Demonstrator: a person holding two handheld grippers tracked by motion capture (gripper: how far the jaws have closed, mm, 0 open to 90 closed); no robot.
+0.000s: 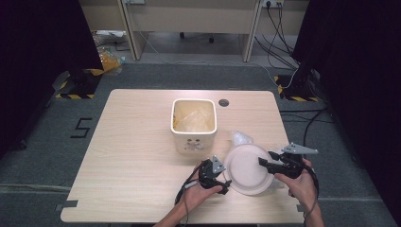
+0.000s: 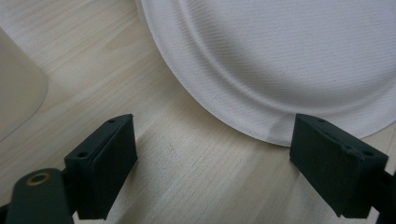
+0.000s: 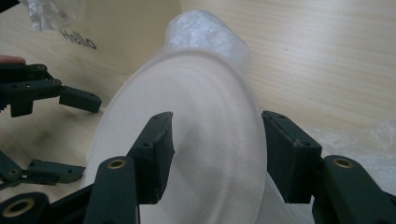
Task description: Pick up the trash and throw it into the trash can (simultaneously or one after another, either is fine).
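White paper plate [image 1: 247, 168] sits in the lower right of the high view, on the wooden table [image 1: 132, 165]. To its left, the left gripper [image 1: 222, 185] rests beside the rim with jaws spread wide, nothing between them. Above centre stands a cream bin [image 1: 194, 124] holding crumpled clear plastic. At the plate's right edge, the right gripper [image 1: 265, 158] has its jaws half spread astride the rim; whether they pinch it cannot be told. A clear plastic wad [image 1: 240, 138] lies just behind the plate.
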